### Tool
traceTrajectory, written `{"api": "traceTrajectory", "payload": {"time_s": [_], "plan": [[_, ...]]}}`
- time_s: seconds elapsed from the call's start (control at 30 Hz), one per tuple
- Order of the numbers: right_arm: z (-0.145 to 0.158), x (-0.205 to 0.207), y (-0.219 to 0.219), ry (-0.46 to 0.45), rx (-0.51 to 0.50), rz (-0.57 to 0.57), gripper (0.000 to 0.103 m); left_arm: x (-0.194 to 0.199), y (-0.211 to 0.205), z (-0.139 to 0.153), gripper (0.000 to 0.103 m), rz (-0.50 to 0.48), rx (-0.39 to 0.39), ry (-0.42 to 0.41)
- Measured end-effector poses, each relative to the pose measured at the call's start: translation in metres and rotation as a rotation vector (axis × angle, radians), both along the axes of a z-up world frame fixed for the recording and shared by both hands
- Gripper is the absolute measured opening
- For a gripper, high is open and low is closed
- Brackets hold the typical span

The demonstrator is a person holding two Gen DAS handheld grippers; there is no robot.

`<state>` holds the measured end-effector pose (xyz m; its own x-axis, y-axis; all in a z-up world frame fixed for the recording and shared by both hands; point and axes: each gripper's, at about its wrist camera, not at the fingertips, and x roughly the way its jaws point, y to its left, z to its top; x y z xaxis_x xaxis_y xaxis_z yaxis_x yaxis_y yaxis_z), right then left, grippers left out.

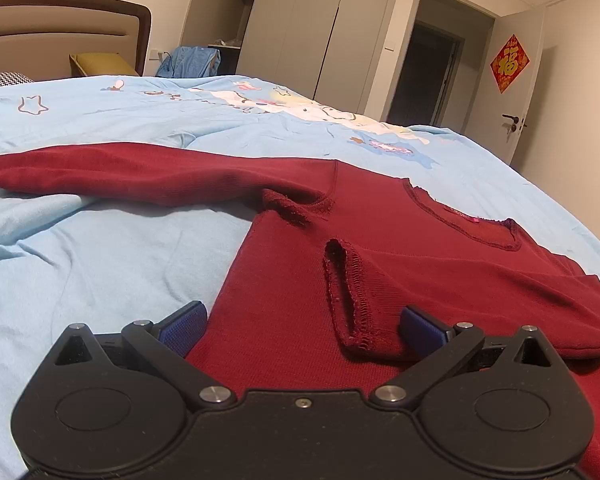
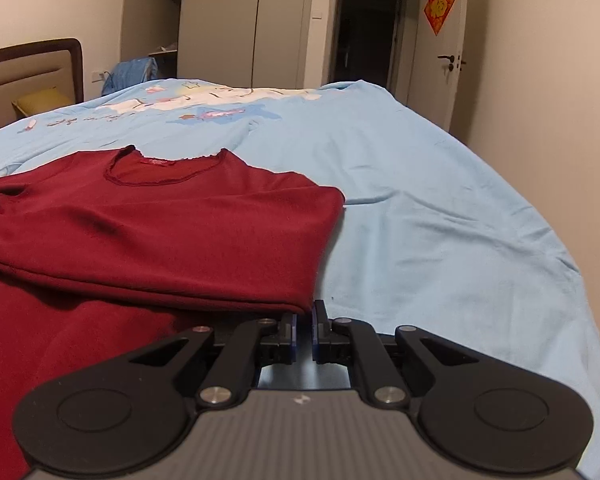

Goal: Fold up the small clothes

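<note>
I see the red top (image 1: 400,232) lying flat on the blue bed sheet (image 1: 100,264), right sleeve folded across its body. My left gripper (image 1: 302,326) is spread wide over the near left hem. My right gripper (image 2: 304,330) is nearly closed, holding nothing, beside the near right edge.

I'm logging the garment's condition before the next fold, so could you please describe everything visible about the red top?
The red top is a dark red, fine-knit long-sleeved garment with a frilled scoop neckline and a small pink label inside the collar. It lies flat on the light blue bedsheet, neckline away from the cameras. One sleeve stretches out sideways unfolded; the other side is already folded across the body, its cuff lying between the left gripper's open fingers. The right gripper, nearly closed, sits at the folded edge's corner.
</note>
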<state>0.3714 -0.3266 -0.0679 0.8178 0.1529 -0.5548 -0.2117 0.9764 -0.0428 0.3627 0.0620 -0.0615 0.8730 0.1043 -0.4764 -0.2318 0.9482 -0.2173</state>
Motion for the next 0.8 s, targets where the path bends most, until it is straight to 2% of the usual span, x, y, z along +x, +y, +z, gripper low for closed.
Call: {"api": "traceTrajectory", "payload": {"time_s": [0.17,0.2,0.27,0.3,0.47,0.53,0.8], "plan": [[0.006,-0.006,0.000,0.020,0.031,0.009,0.014,0.000,0.001,0.000,0.103,-0.001,-0.004,0.001],[0.008,-0.010,0.000,0.024,0.040,0.013,0.018,-0.001,0.002,0.001,0.103,-0.001,-0.009,-0.002],[0.011,-0.022,-0.003,0.035,0.065,0.025,0.035,-0.002,0.005,0.003,0.102,-0.008,-0.029,-0.003],[0.013,-0.030,-0.004,0.042,0.083,0.030,0.049,-0.004,0.009,0.006,0.102,-0.015,-0.043,-0.002],[0.014,-0.079,-0.014,0.087,0.172,0.078,0.074,-0.032,0.025,0.019,0.102,-0.052,-0.113,0.024],[0.011,-0.100,-0.016,0.109,0.215,0.092,0.085,-0.051,0.030,0.022,0.102,-0.083,-0.116,0.032],[0.000,-0.175,-0.013,0.150,0.351,0.085,0.085,-0.135,0.047,0.024,0.102,-0.172,-0.019,0.116]]}}
